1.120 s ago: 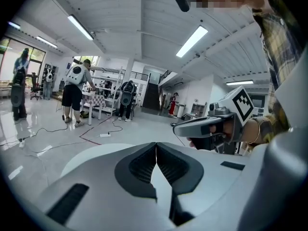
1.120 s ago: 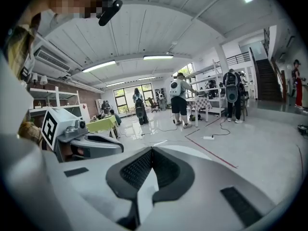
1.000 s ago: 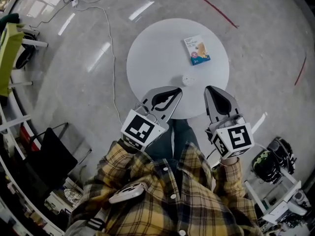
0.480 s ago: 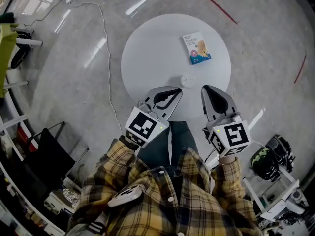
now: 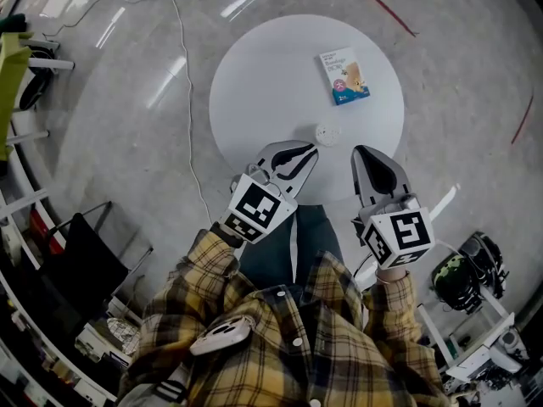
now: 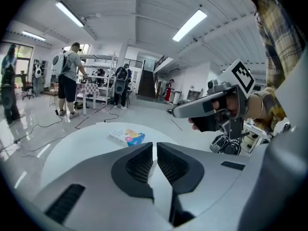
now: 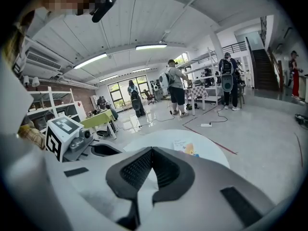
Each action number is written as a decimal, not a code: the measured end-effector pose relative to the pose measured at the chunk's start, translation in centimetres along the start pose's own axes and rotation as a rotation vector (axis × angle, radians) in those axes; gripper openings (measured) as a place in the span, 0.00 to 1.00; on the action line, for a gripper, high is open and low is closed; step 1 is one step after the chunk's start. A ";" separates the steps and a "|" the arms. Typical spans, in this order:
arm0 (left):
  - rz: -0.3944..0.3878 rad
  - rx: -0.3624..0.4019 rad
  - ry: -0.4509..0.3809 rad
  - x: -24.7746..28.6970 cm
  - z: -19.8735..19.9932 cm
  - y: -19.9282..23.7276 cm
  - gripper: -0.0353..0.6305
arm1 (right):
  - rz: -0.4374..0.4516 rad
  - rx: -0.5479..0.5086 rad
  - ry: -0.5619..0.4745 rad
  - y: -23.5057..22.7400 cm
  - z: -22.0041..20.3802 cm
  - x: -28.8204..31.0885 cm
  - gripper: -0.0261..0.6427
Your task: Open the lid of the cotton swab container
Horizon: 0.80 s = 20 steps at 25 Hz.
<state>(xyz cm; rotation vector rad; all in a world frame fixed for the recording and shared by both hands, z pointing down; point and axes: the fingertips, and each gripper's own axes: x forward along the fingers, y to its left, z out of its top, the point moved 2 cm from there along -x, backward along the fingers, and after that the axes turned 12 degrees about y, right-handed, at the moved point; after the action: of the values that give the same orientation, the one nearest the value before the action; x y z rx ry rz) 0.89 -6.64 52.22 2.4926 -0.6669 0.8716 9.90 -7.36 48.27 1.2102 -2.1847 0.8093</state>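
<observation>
Both the grey left gripper (image 5: 307, 148) and the grey right gripper (image 5: 365, 154) are pinched together on nothing, and the small round white cotton swab container (image 5: 326, 133) sits on the round white table (image 5: 271, 75) just past their tips, between them, nearer the left one.

Round container (image 5: 327, 132) on white table (image 5: 263, 83) — box (image 5: 345, 76) beyond

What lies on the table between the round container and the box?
Nothing: in the head view, only bare table separates the container and the box.
</observation>
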 end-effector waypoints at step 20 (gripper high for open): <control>-0.044 0.114 0.140 7.0 -4.1 1.3 0.51 | 0.011 0.037 0.020 -1.1 -2.2 0.4 0.06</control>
<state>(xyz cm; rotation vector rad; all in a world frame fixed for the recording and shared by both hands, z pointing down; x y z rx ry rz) 3.07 -7.58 60.08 2.5068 -0.5264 1.0838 10.97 -6.52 50.36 1.2044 -2.1706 0.8666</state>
